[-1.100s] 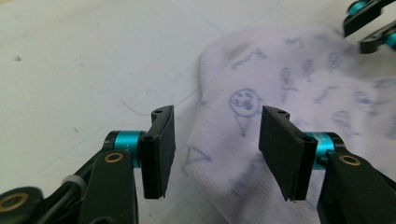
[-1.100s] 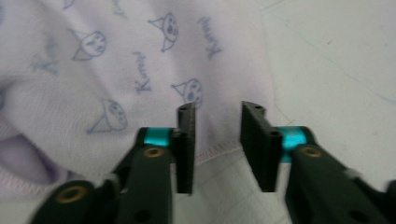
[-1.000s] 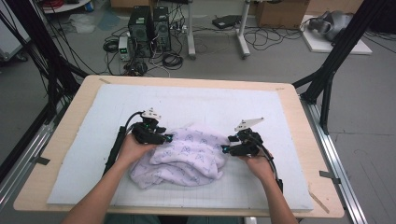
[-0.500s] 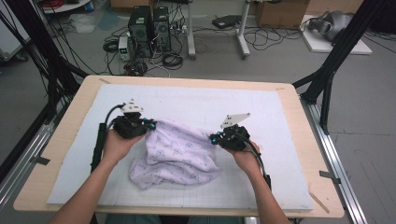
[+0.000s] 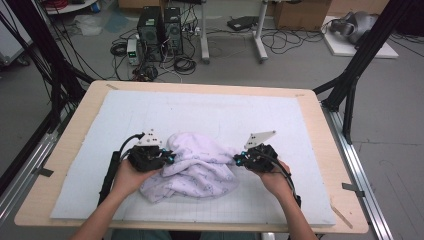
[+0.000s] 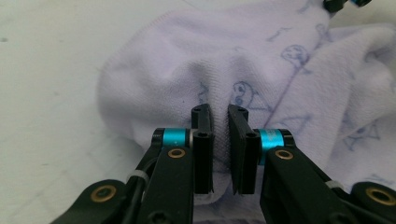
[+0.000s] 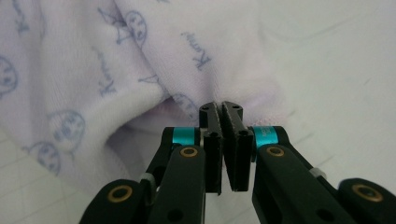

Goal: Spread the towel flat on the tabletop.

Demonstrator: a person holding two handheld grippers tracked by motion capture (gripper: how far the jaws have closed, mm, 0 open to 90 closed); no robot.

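A pale lilac towel (image 5: 197, 167) with blue prints lies bunched in a mound on the white mat (image 5: 225, 110). My left gripper (image 5: 167, 159) sits at the towel's left side. In the left gripper view, my left gripper (image 6: 219, 112) is shut on a puckered fold of the towel (image 6: 163, 70); its jaws closed and have just eased slightly apart. My right gripper (image 5: 239, 159) is at the towel's right side. In the right gripper view, my right gripper (image 7: 220, 108) is shut tight on the edge of the towel (image 7: 93, 70). The right gripper's tips (image 6: 343, 3) peek in beyond the mound.
The mat covers a wooden table (image 5: 75, 150) with bare mat behind and to both sides of the towel. Black frame legs (image 5: 350, 85) stand at the table's right and left. Computer towers (image 5: 160, 30) and cables sit on the floor beyond.
Both grippers have closed on the towel. The left gripper has come toward the person and the right one slightly too, and the towel has gathered into a taller mound between them.
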